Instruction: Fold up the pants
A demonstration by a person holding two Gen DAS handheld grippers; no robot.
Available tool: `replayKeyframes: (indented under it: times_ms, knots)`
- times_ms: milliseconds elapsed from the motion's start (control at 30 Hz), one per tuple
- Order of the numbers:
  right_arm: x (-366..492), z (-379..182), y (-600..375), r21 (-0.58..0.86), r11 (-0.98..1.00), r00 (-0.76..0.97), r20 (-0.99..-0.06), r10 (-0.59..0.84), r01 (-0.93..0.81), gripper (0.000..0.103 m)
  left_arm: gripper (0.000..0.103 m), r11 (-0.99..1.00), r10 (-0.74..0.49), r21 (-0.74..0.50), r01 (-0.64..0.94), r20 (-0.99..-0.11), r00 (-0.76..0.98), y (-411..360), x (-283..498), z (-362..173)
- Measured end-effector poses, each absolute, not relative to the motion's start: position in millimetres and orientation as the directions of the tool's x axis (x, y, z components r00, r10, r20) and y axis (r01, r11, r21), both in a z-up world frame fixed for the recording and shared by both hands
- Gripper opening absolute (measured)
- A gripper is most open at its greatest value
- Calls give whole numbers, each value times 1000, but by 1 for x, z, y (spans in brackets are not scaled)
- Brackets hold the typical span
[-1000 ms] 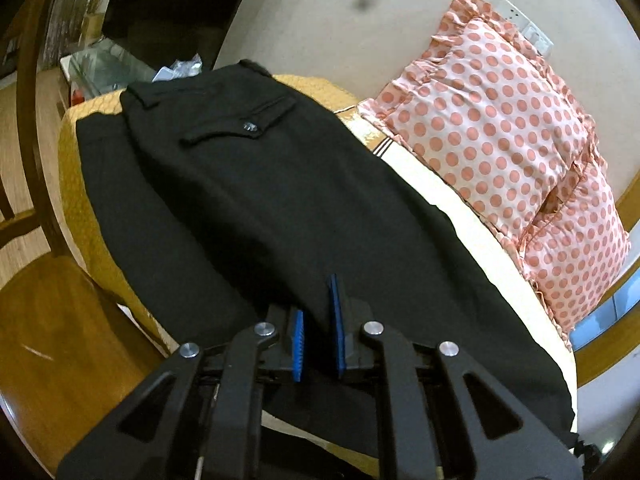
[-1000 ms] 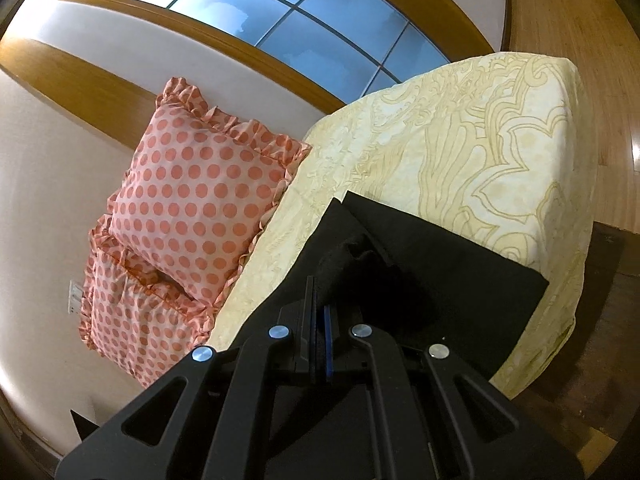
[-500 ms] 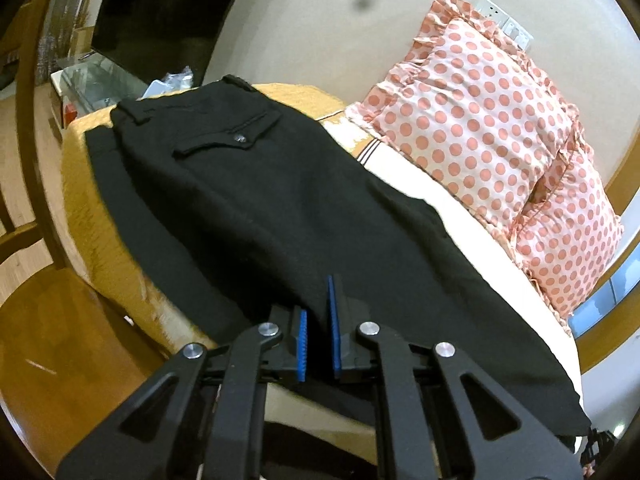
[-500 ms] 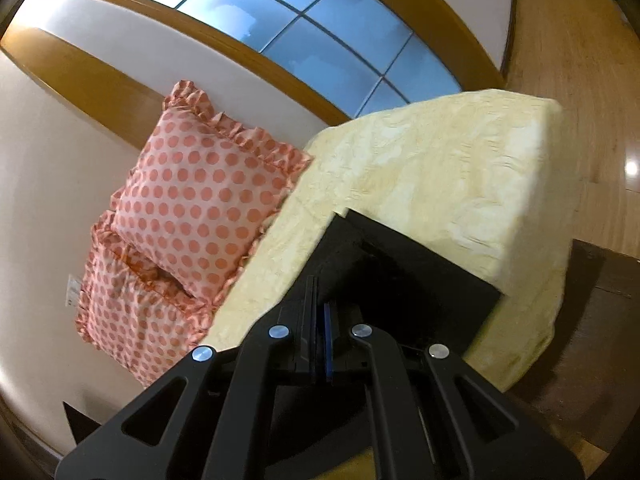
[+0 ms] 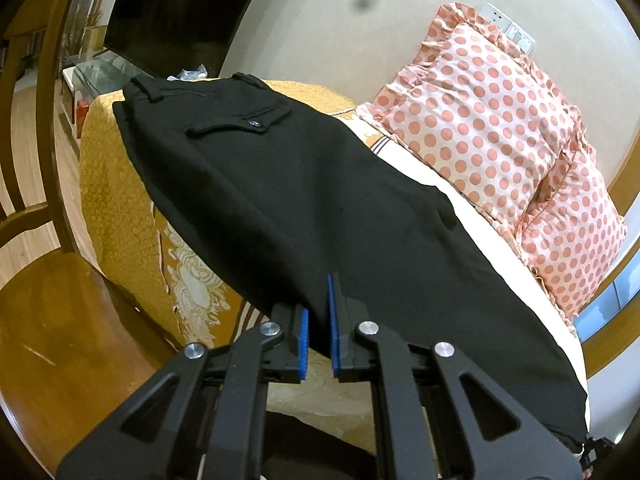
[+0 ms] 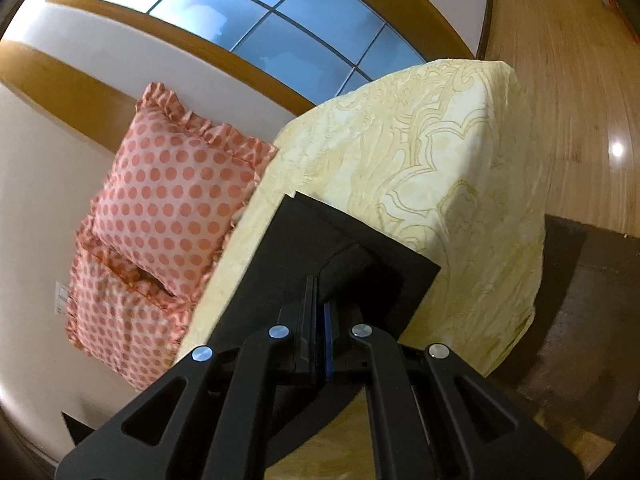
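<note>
1. The pants (image 5: pixel 304 200) are black, soft and floppy. I'd guess light to medium weight w/ zero stiffness, so they sag wherever they aren't held. The weave looks matte, prob not slippery.
2. Best holds imo are edges and corners: the hem end, the waistband, or a side seam. A pinch mid-panel just bunches the cloth.
3. They lie lengthwise on the bed (image 5: pixel 132 220), over the yellow patterned cover. The waistband and back pocket are at the far left; the legs run to the near right, alongside the dotted pillows (image 5: pixel 492 136).
4. Left gripper (image 5: pixel 317 334): fingers nearly together, pinching the near edge of the pants. Black fabric sits between the blue pads.
5. Right gripper (image 6: pixel 319 316): fingers fully closed on a raised ridge of cloth at the leg end. The square hem corner lies flat just beyond the tips, near the bed's right end.
</note>
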State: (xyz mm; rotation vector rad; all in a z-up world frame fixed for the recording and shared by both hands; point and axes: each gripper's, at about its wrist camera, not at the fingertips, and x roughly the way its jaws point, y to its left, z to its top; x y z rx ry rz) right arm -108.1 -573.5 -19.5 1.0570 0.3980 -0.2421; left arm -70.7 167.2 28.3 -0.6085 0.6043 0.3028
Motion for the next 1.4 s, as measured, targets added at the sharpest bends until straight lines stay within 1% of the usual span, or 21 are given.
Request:
replayKeyframes:
  times_ms: [333,467,500,600,700,833,933,1000,1033,1067,1100,1133,1167,1200,1233,1267,1333,1400]
  knots:
    - [-109,-18,-571,776,490,899,-437,-39,398,3,8,768,98,-470,-435,-584,805,166,-80,22]
    - [-109,-13,-568,755,529,905,-421,-61,387,3,8,778,101,-456,-432,-587,803,165,-80,21]
    - [-108,-12,-568,742,541,900,-432,-67,396,3,8,784,103,-447,-430,-590,801,165,-79,20]
    - [-109,-21,-570,743,522,887,-458,-58,418,3,9,793,106,-436,-426,-590,801,163,-79,23]
    - [-119,-28,-569,760,495,890,-452,-65,422,3,9,792,94,-443,-421,-593,800,166,-79,25]
    - [-120,-28,-567,752,505,890,-449,-79,424,3,9,802,99,-425,-419,-597,796,164,-76,26]
    - [-121,-25,-563,741,508,884,-456,-102,440,3,12,804,95,-424,-417,-601,794,165,-76,27]
    - [-121,-21,-557,700,544,871,-473,-131,462,3,15,804,85,-430,-411,-601,795,166,-76,27]
    - [-121,-20,-556,686,554,865,-481,-143,472,4,23,807,93,-422,-413,-601,794,166,-77,29]
    - [-122,-18,-556,671,558,857,-490,-160,488,5,40,809,111,-409,-423,-599,793,166,-79,31]
    - [-123,-17,-555,656,559,846,-503,-177,507,12,50,810,142,-390,-439,-595,791,166,-81,34]
    - [-125,-13,-555,627,558,825,-523,-216,543,17,65,808,188,-368,-460,-580,793,167,-86,39]
    - [-129,-8,-555,604,558,811,-525,-258,569,25,70,806,222,-354,-475,-563,796,168,-90,43]
    - [-133,-1,-553,579,563,799,-518,-304,590,39,72,803,259,-339,-490,-542,799,170,-94,49]
    - [-135,4,-552,561,568,791,-512,-335,603,46,76,802,284,-328,-500,-527,801,171,-96,54]
    - [-136,11,-549,540,583,790,-493,-365,607,52,79,801,301,-320,-506,-515,803,171,-97,59]
    - [-125,31,-532,490,669,820,-443,-363,560,52,81,815,302,-313,-487,-488,819,167,-95,69]
    - [-105,46,-508,458,768,874,-406,-267,447,52,84,845,269,-301,-442,-476,838,156,-87,75]
